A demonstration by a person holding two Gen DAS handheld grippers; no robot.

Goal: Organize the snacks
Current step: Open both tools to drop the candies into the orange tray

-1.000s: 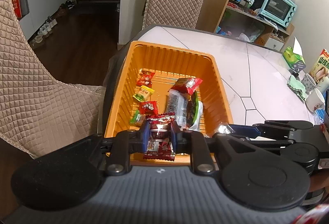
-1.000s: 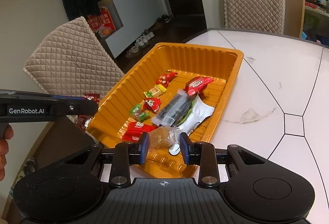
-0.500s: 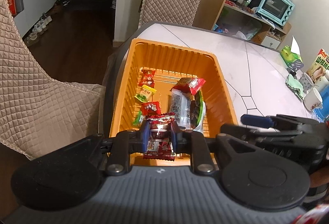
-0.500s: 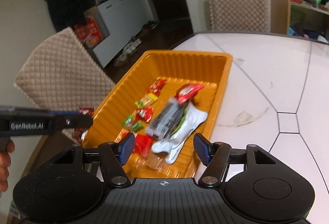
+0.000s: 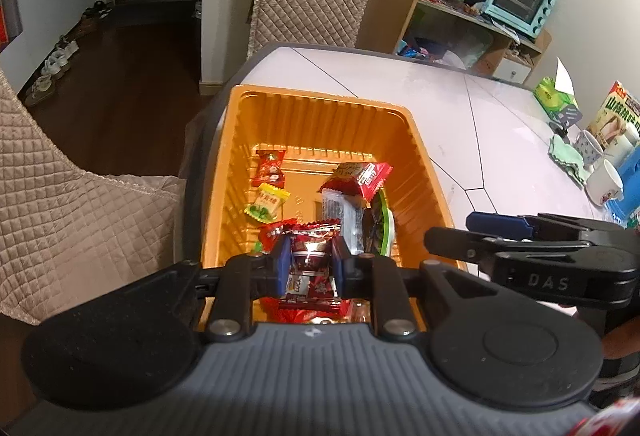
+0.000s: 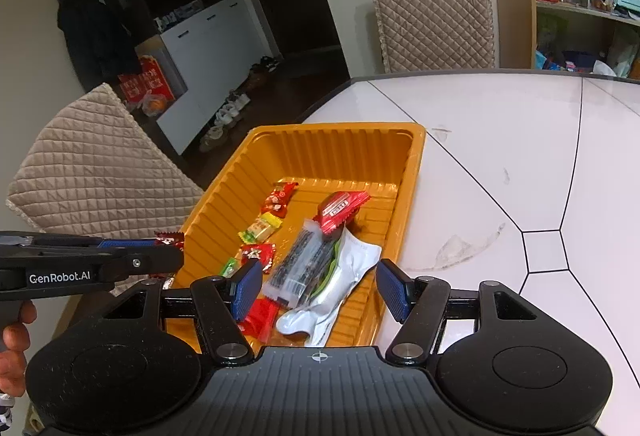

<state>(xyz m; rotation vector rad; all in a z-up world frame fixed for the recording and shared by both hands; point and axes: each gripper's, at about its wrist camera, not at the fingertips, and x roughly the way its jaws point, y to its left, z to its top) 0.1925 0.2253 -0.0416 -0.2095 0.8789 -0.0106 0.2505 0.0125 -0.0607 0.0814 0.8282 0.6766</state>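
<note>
My right gripper (image 6: 316,290) has let go: jaws now wide, the clear-wrapped candy gone from between them. My left gripper (image 5: 308,262) has carried its dark red packet (image 5: 310,256) nearer over the orange tray (image 5: 236,172).

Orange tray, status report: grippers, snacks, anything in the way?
Left gripper shut on a dark red snack packet above the orange tray. Right gripper open, empty, over tray. Several snacks in the tray. Nothing blocking.
</note>
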